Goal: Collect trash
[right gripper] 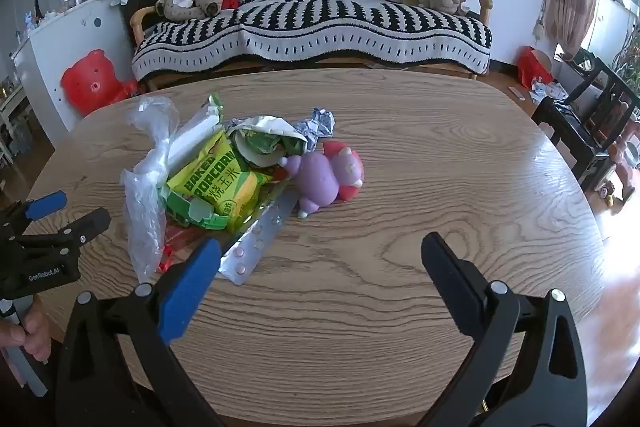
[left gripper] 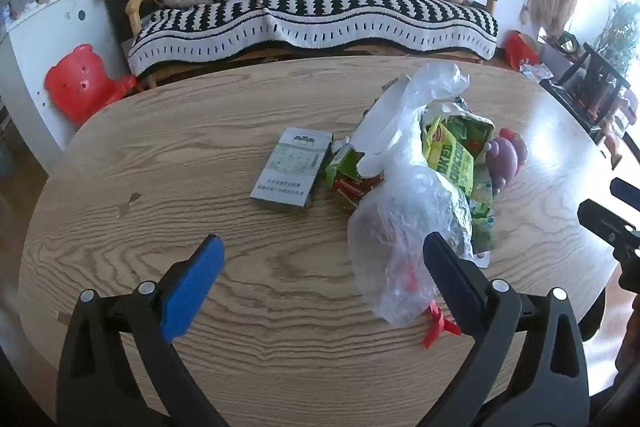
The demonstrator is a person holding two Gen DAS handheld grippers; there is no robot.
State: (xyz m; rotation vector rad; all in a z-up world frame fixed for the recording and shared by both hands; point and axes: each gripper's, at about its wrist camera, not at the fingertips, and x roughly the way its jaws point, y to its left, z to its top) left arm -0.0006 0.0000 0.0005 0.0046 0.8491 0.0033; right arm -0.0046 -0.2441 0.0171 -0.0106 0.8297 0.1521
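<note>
Desk [right gripper: 400, 187]: wood grain, smooth, slight sheen. Bag [left gripper: 404, 227]: thin clear plastic, crinkled. Popcorn packet [right gripper: 218, 179]: glossy. Pill strip [right gripper: 256, 243]: shiny foil. Sofa cover [left gripper: 312, 15]: knitted cloth.

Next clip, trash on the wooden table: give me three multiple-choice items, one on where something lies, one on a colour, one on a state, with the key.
1. Where does the pill blister strip lie?
A. On the sofa
B. On the table, at the near edge of the trash pile
C. On the floor

2. What colour is the popcorn bag?
A. Yellow-green
B. Blue
C. Black

3. How do the right gripper jaws stand?
A. Shut on the strip
B. Shut on nothing
C. Wide open, holding nothing

Key: B, the strip rests on the wood beside the bag; A, its printed front is yellow-green; C, bare table shows between the spread fingers.
</note>
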